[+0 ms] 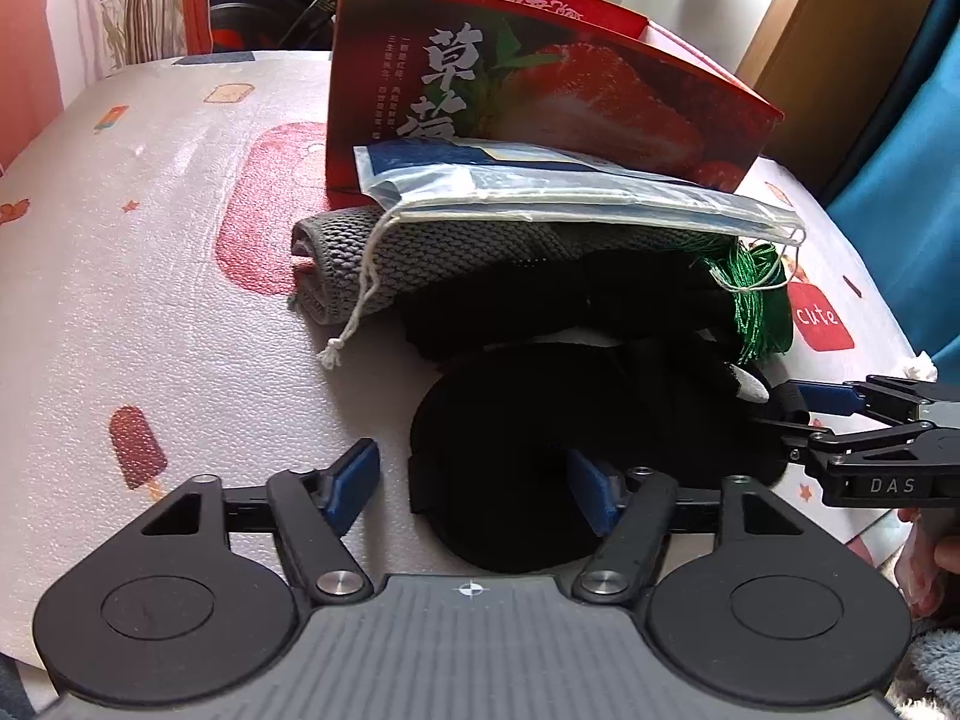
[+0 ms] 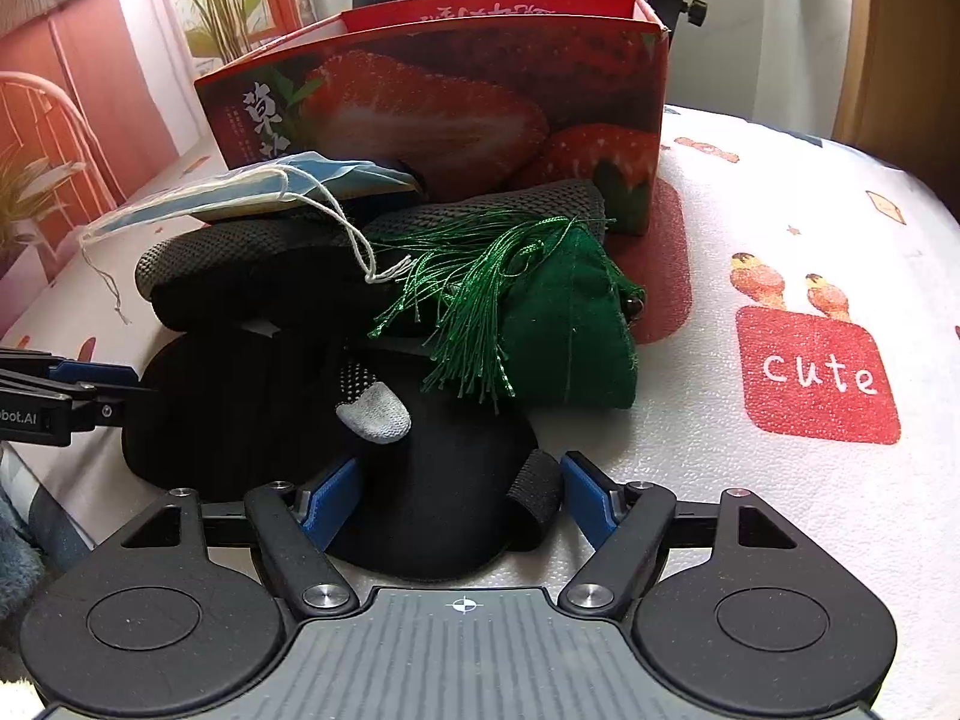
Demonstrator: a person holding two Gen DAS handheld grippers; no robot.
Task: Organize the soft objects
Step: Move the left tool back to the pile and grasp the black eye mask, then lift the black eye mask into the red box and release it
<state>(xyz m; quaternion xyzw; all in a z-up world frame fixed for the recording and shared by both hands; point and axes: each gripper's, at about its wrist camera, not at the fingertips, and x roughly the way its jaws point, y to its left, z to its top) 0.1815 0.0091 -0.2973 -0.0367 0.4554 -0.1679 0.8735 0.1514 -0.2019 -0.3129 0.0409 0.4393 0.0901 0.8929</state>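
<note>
We see the black eye mask point(image 1: 516, 450) lying flat on the worktop point(image 1: 180, 300) at the near edge of the pile, its long axis running across from one gripper to the other. Our left gripper point(image 1: 474, 477) straddles its left end and our right gripper point(image 2: 459, 495) its right lobe, both with jaws apart and pads not yet pressing, so each is equally near.

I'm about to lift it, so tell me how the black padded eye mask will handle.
The black padded eye mask will probably be floppy: it is thin fabric, so its ends should sag. It looks light. The black glove lying on it may drag along, and its elastic strap could snag.
</note>
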